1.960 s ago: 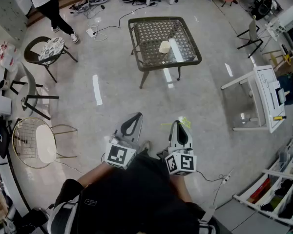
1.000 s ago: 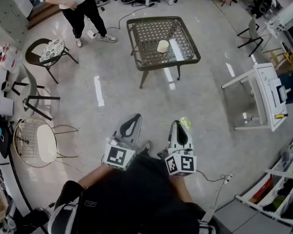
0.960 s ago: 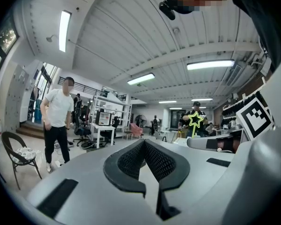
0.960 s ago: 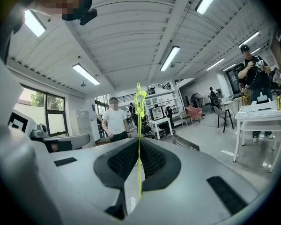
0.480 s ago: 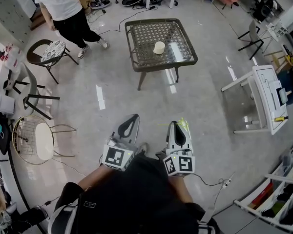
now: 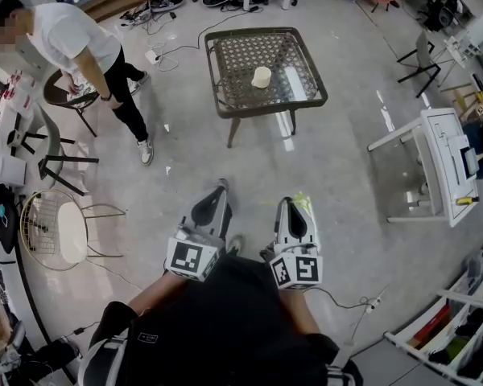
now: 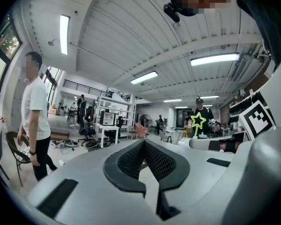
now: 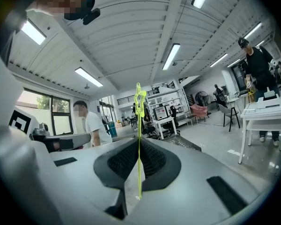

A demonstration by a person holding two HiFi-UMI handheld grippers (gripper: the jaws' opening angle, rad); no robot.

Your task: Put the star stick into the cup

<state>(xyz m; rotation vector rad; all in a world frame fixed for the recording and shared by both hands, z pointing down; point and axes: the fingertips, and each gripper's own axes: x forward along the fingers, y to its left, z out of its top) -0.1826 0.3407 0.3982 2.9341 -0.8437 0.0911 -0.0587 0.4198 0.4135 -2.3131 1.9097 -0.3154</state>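
The cream cup (image 6: pixel 262 76) stands on the small wicker-and-glass table (image 6: pixel 233 99) far ahead across the floor. The yellow-green star stick (image 8: pixel 139 125) stands upright between the pads of my right gripper (image 8: pixel 139 144), which is shut on it, its star sticking up past the tips. In the head view the star stick (image 6: pixel 304 203) shows just past the right gripper (image 6: pixel 295 205), held low near the body. My left gripper (image 6: pixel 218 186) is beside it, shut with nothing in it. From the left gripper view (image 7: pixel 144 142) the star stick (image 7: pixel 197 122) shows at the right.
A person in a white shirt (image 6: pixel 74 40) bends over a dark chair (image 6: pixel 58 95) at the left. A wire chair (image 6: pixel 60 236) stands nearer at the left, a white desk (image 6: pixel 435 163) at the right. Cables and office chairs lie beyond the table.
The person in the white shirt has walked from the far left to the dark chair and bent over it. Both grippers have stayed nearly where they were.
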